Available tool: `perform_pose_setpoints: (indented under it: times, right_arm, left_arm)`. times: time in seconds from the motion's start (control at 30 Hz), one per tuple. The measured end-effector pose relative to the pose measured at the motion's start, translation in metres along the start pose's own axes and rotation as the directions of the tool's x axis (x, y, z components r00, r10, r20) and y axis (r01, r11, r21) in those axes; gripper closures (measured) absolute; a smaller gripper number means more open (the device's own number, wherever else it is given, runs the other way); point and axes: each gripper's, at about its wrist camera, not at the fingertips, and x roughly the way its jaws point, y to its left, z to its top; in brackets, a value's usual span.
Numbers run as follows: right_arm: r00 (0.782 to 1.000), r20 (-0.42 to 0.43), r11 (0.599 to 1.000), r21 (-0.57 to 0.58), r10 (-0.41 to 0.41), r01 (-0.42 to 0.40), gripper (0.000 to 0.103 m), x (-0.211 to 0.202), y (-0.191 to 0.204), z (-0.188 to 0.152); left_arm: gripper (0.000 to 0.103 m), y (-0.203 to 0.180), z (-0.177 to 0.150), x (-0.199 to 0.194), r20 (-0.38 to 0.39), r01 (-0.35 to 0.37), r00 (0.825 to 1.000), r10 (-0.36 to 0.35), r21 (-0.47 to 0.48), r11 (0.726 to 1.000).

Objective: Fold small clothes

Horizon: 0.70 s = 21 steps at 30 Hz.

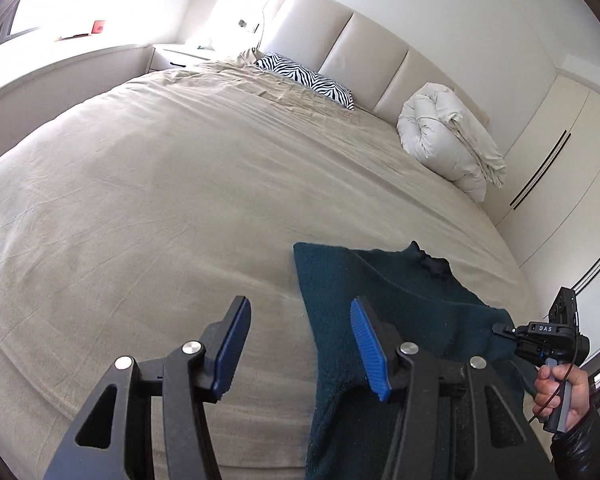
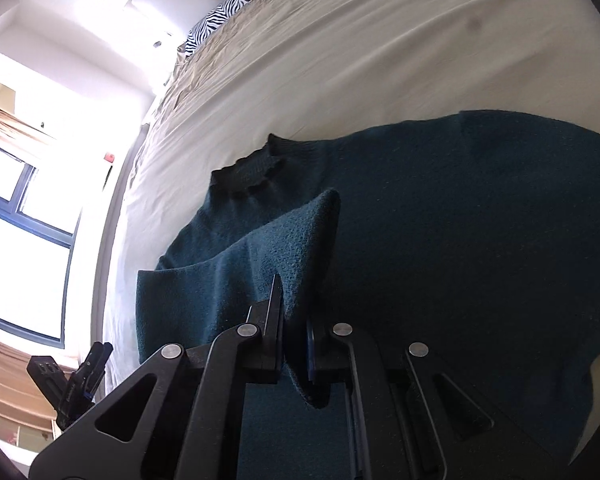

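Right gripper [image 2: 296,344] is clamped on the teal sweater [image 2: 440,240] sleeve; left gripper [image 1: 300,344] stands apart, empty; thin pinch could slip, undoing the fold.

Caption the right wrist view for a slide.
Right gripper shut on a lifted fold of the dark teal sweater, spread on the beige bed.

My left gripper [image 1: 298,344] hangs open over the beige bed [image 1: 140,200], nothing between its blue pads [image 1: 366,348]. A dark teal sweater [image 1: 400,292] lies at right, its edge pinched by the right gripper [image 1: 500,330] in a hand [image 1: 560,390].
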Motion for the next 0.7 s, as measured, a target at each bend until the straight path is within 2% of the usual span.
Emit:
perform_pose_setpoints:
  times: [0.17, 0.3, 0.4, 0.5, 0.57, 0.7]
  right_arm:
    - [0.999, 0.007, 0.999, 0.027, -0.036, 0.036, 0.096, 0.009, -0.024, -0.004]
    - [0.998, 0.006, 0.998, 0.021, -0.055, 0.055, 0.096, 0.021, -0.033, -0.036]
    - [0.998, 0.013, 0.998, 0.022, -0.061, 0.061, 0.096, 0.025, -0.042, -0.046]
    - [0.998, 0.013, 0.997, 0.038, -0.069, 0.069, 0.096, 0.031, -0.048, -0.051]
    - [0.998, 0.018, 0.996, 0.052, -0.067, 0.066, 0.096, 0.031, -0.06, -0.074]
    - [0.998, 0.015, 0.996, 0.055, -0.068, 0.068, 0.096, 0.037, -0.068, -0.076]
  left_arm:
    - [0.049, -0.011, 0.01, 0.021, -0.033, 0.03, 0.999, -0.03, -0.003, 1.0]
    - [0.049, -0.017, 0.01, 0.043, -0.079, 0.085, 0.993, -0.087, -0.021, 0.996]
    - [0.049, -0.017, 0.011, 0.055, -0.102, 0.138, 0.984, -0.143, -0.054, 0.989]
    - [0.049, -0.017, 0.011, 0.065, -0.12, 0.161, 0.978, -0.168, -0.065, 0.985]
    - [0.049, -0.017, 0.009, 0.07, -0.13, 0.189, 0.972, -0.197, -0.072, 0.979]
    - [0.049, -0.015, 0.011, 0.079, -0.144, 0.217, 0.963, -0.227, -0.084, 0.973]
